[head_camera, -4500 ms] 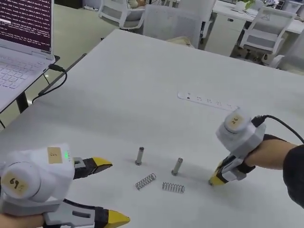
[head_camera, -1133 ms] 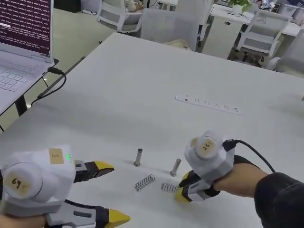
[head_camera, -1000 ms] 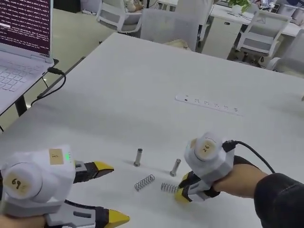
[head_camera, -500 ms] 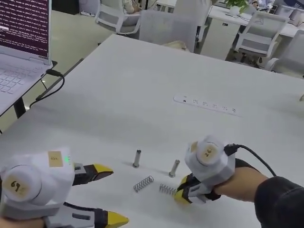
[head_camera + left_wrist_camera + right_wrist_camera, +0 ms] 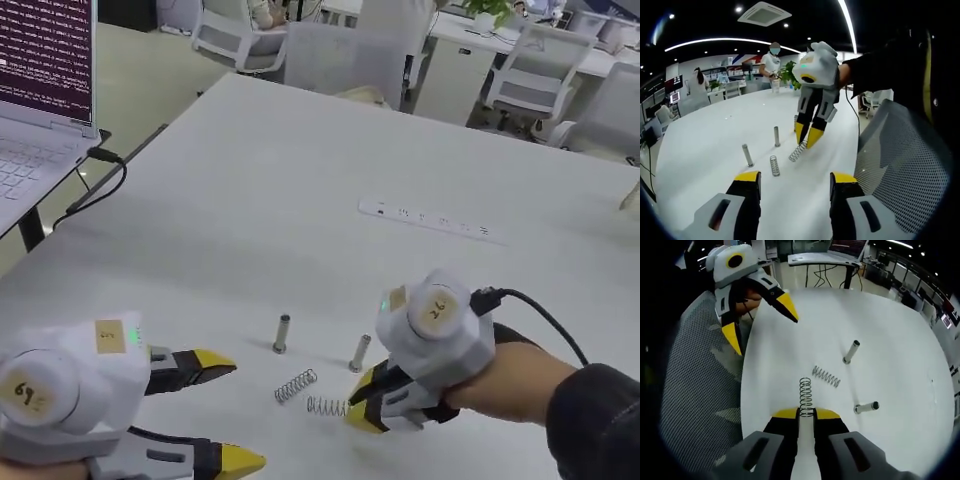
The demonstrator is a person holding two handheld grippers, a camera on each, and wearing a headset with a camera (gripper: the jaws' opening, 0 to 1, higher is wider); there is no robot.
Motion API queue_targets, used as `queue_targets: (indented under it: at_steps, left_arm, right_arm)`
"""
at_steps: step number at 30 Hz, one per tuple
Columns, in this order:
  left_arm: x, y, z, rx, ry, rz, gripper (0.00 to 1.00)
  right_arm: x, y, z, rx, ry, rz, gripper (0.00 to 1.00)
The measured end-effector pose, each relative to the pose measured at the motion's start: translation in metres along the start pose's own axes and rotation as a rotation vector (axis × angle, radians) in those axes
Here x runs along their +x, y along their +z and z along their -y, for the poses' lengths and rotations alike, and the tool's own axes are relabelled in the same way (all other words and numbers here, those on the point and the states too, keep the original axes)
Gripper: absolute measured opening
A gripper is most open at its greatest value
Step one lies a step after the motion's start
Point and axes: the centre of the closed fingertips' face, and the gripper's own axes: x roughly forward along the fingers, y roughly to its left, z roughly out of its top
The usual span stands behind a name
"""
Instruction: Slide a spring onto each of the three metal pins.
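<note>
Two grippers noted: white-and-yellow left gripper (image 5: 228,412) wide open, empty; one grey wire spring (image 5: 295,386) lies loose by two bare upright metal pins (image 5: 281,333) on the white bench (image 5: 300,180); white-and-yellow right gripper (image 5: 355,415) has come in and clamped one end of the second spring (image 5: 325,406), shifting it left, so threading is likely next.

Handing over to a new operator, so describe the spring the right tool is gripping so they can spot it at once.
On the white table, nearer the person than the power strip, two metal pins stand upright with two springs lying just before them. The gripped spring has one end pinched between the yellow tips of the right tool; the other spring lies free, touched by nothing.
</note>
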Motion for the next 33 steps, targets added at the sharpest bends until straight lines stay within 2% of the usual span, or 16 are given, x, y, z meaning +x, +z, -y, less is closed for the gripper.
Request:
queue_targets:
  at_steps: [8,13,18,23,33]
  left_arm:
    - [0.0,0.004,0.005,0.027,-0.021,0.019,0.43]
    - [-0.001,0.006,0.007,0.05,-0.03,0.026,0.37]
    - [-0.002,0.01,0.011,0.086,-0.043,0.038,0.28]
    - [-0.002,0.012,0.017,0.135,-0.061,0.042,0.15]
    - [-0.002,0.013,0.02,0.17,-0.077,0.038,0.04]
  right_arm:
    - [-0.013,0.034,-0.022,-0.079,0.046,0.038,0.08]
    - [-0.017,0.047,-0.032,-0.125,0.06,0.042,0.08]
    - [-0.019,0.055,-0.039,-0.153,0.072,0.041,0.08]
    - [-0.02,0.059,-0.044,-0.179,0.082,0.024,0.08]
    - [-0.018,0.061,-0.05,-0.193,0.097,0.003,0.08]
